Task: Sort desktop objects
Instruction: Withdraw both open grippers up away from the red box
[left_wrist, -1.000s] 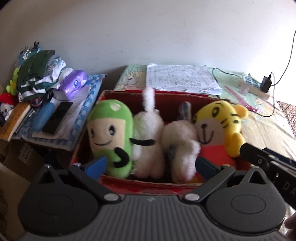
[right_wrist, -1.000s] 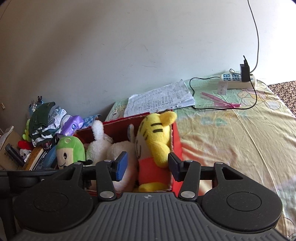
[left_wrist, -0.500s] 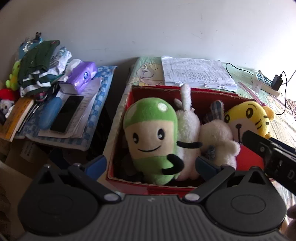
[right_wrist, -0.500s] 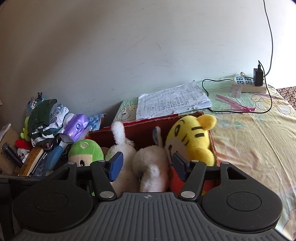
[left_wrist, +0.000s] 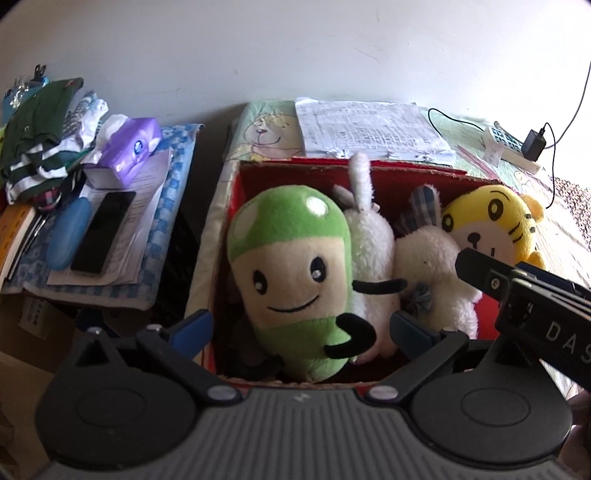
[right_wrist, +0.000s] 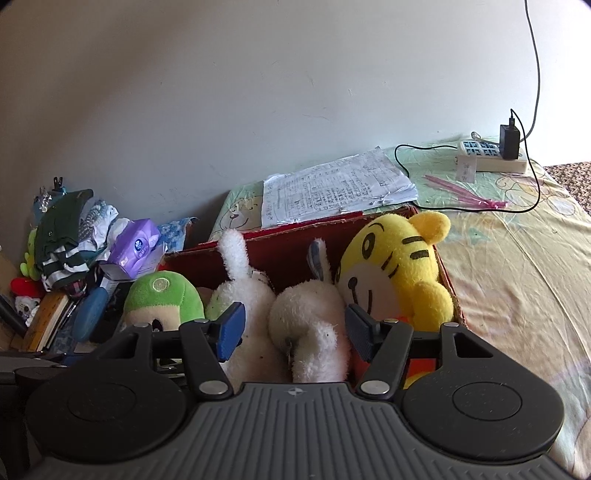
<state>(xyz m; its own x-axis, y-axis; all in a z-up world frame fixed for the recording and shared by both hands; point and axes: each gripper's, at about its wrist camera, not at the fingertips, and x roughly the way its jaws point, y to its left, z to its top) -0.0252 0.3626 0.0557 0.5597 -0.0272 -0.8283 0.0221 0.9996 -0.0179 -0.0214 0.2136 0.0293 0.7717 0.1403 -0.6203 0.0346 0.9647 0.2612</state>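
Now hovering left gripper (left_wrist: 301, 326), spread wide and empty, just above green plush (left_wrist: 291, 277) in red box (left_wrist: 369, 164); right gripper (right_wrist: 293, 328) likewise parted, empty, over white plush (right_wrist: 306, 325). Probably needing lowering and closing next.

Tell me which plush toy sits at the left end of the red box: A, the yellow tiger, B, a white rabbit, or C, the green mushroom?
C: the green mushroom plush sits against the left wall of the red box, the white rabbits and yellow tiger to its right.
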